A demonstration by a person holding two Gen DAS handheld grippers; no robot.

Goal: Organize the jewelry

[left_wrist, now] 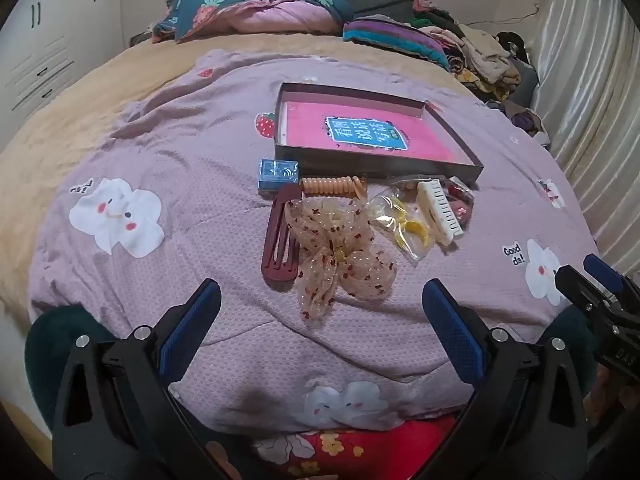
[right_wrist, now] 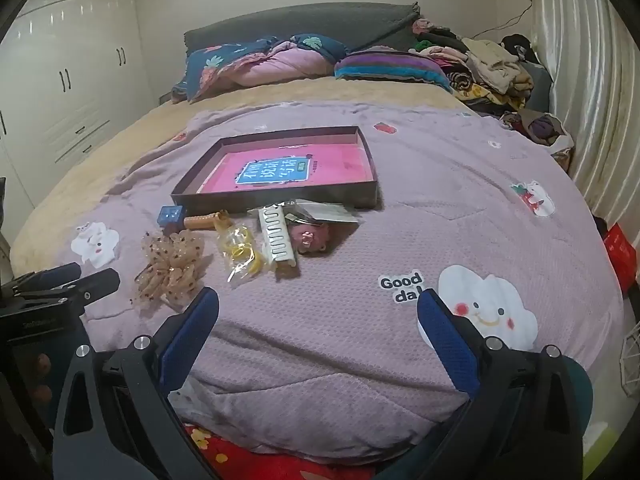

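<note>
A shallow dark box with a pink printed bottom lies on the purple quilt; it also shows in the right wrist view. In front of it lie a sheer dotted bow, a maroon hair clip, an orange coil hair tie, a small blue box, a clear bag with yellow pieces, a cream claw clip and a pink item. My left gripper is open and empty just before the bow. My right gripper is open and empty, right of the pile.
The bed's purple quilt covers a tan blanket. Pillows and folded bedding lie at the headboard. A pile of clothes sits far right by the curtain. White wardrobes stand to the left.
</note>
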